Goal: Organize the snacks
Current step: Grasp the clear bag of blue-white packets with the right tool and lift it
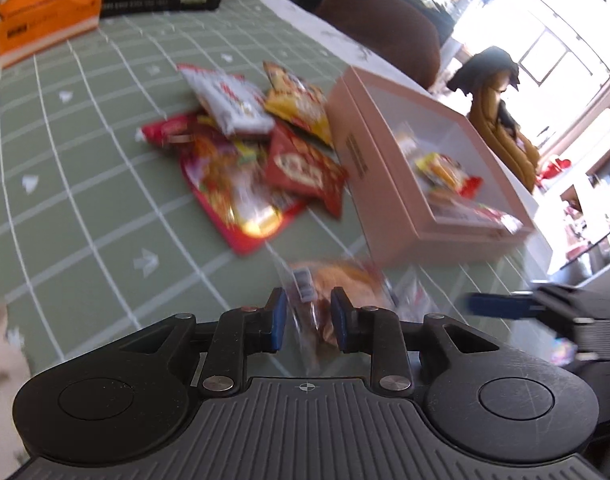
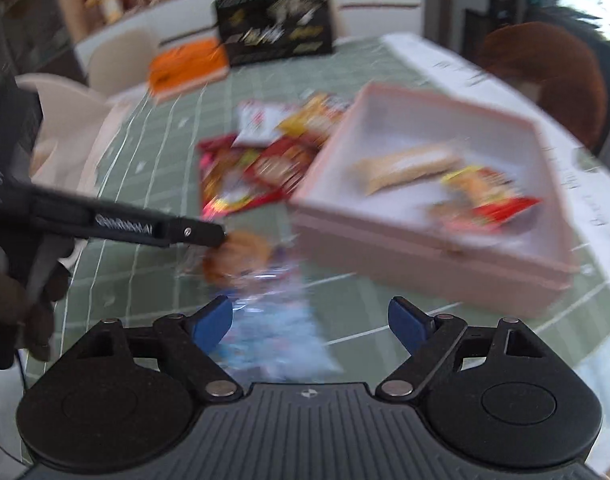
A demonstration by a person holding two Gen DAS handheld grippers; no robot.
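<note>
- The left gripper [image 1: 308,312] has its jaws clenched on a clear-wrapped pastry packet [image 1: 337,280] at the lower centre of the left wrist view, just above the green gridded counter [image 1: 85,184].
- The right gripper [image 2: 311,320] has its jaws spread wide, released, with the packet's clear end lying between them.
- A pink box [image 1: 389,208] at centre right holds a few snacks.
- A loose snack pile [image 1: 249,140] lies left of the box, just beside it.
- An orange box [image 1: 45,20] sits at the upper left.
</note>
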